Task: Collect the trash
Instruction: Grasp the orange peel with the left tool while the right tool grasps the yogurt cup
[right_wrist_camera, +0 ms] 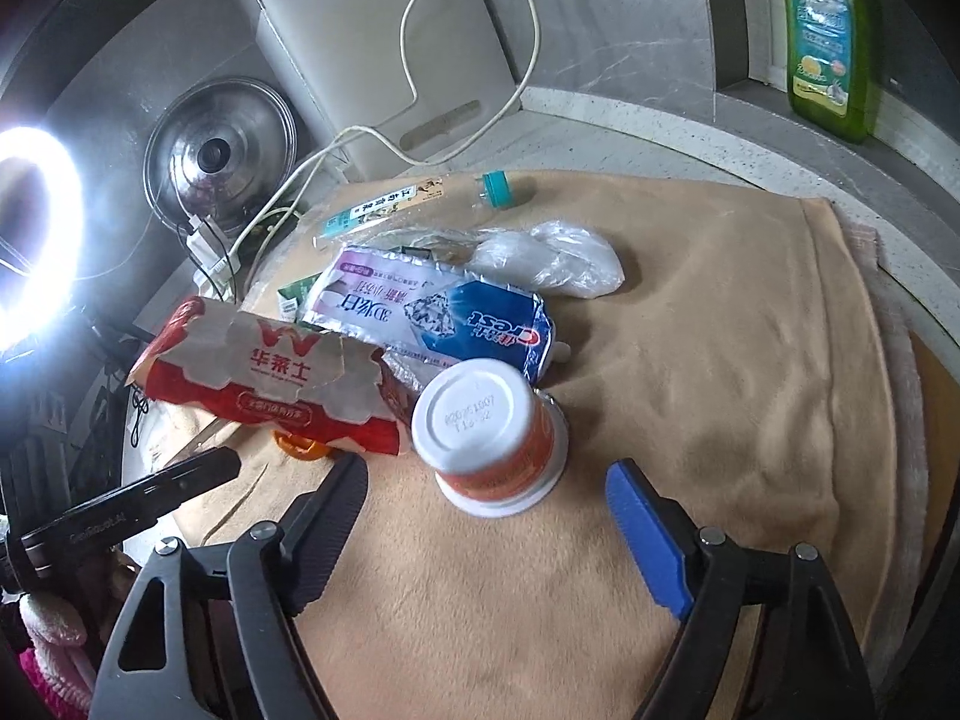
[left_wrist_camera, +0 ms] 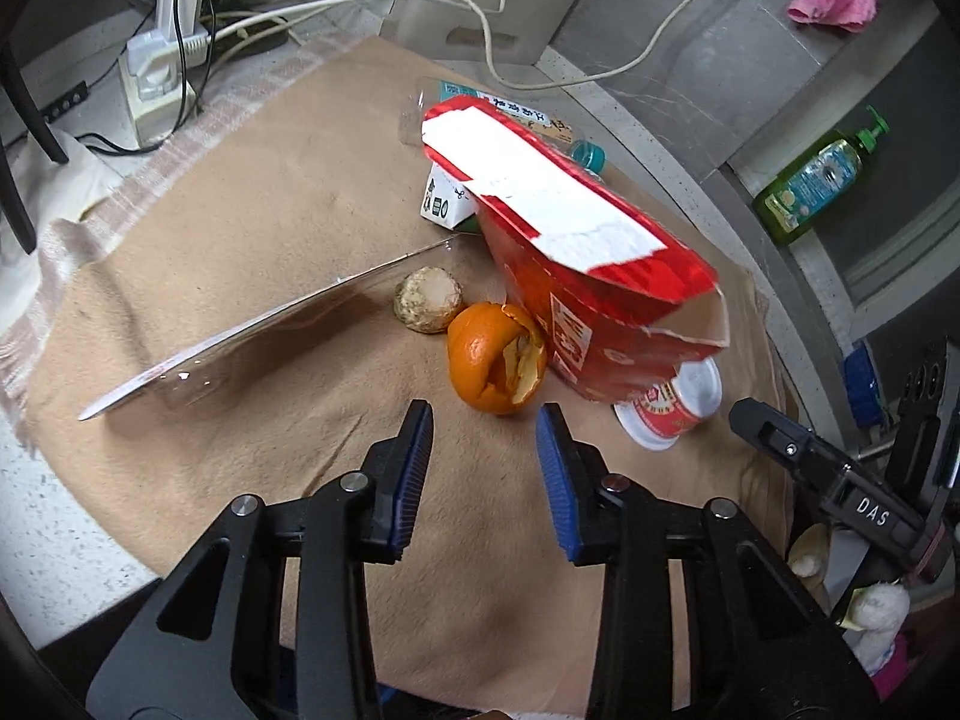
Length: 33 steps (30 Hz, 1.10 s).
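Observation:
Trash lies on a tan cloth (left_wrist_camera: 252, 276). An orange peel (left_wrist_camera: 497, 357) sits just ahead of my open, empty left gripper (left_wrist_camera: 485, 417). Behind it are a round beige scrap (left_wrist_camera: 427, 299), a torn red paper bag (left_wrist_camera: 576, 252) and an upturned white-and-orange cup (left_wrist_camera: 672, 405). In the right wrist view my open, empty right gripper (right_wrist_camera: 486, 474) stands just short of that cup (right_wrist_camera: 486, 426). Beyond it lie the red bag (right_wrist_camera: 264, 378), a Crest toothpaste box (right_wrist_camera: 444, 312), a crumpled clear plastic bag (right_wrist_camera: 552, 258) and a plastic bottle with a teal cap (right_wrist_camera: 420, 198).
A clear plastic sheet (left_wrist_camera: 240, 336) lies at the left of the cloth. A power strip with plugs and cables (left_wrist_camera: 162, 60) stands at the back left. A green soap bottle (left_wrist_camera: 810, 180) stands at the right. A pot lid (right_wrist_camera: 222, 150) and a white board (right_wrist_camera: 384, 78) lean at the back.

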Available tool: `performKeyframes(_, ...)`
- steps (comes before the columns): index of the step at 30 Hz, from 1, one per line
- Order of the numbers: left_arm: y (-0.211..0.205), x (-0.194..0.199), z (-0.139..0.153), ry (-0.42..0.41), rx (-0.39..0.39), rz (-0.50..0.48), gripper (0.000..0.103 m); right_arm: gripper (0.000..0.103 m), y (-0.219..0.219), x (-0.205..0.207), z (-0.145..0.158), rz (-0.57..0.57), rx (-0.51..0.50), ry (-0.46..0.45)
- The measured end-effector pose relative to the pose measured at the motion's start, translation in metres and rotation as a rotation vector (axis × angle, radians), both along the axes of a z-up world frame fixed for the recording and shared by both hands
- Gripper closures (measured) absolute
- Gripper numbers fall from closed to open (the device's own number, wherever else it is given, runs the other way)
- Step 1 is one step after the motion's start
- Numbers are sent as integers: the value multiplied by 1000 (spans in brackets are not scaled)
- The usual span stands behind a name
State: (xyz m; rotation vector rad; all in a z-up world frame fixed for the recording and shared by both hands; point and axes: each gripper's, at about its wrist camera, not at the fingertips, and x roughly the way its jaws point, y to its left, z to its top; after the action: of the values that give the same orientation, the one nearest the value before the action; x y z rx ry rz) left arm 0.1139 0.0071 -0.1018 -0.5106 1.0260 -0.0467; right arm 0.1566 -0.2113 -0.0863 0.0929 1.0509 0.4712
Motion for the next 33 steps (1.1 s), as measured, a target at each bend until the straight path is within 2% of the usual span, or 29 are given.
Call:
performKeyframes(9,1,19,-12,24,-13,37,67,19,15,15,-13,31,-13,15)
performKeyframes(12,2,23,-18,40,-27,43,73,19,20,18,-17,45,-28,15)
performKeyframes(18,3,27,-23,50,-42,58,73,19,24,21,-25,51,-42,22)
performKeyframes(21,2,30,-24,52,-42,62,79,19,26,23,-27,51,-49,22)
performKeyframes(26,2,30,-24,49,-36,69,81,26,30,23,-30,63,-69,24)
performKeyframes(29,3,29,-24,46,-35,72,84,35,31,24,-32,62,-81,28)
performKeyframes(33,3,31,-24,48,-34,75,88,36,30,24,-32,55,-78,28)
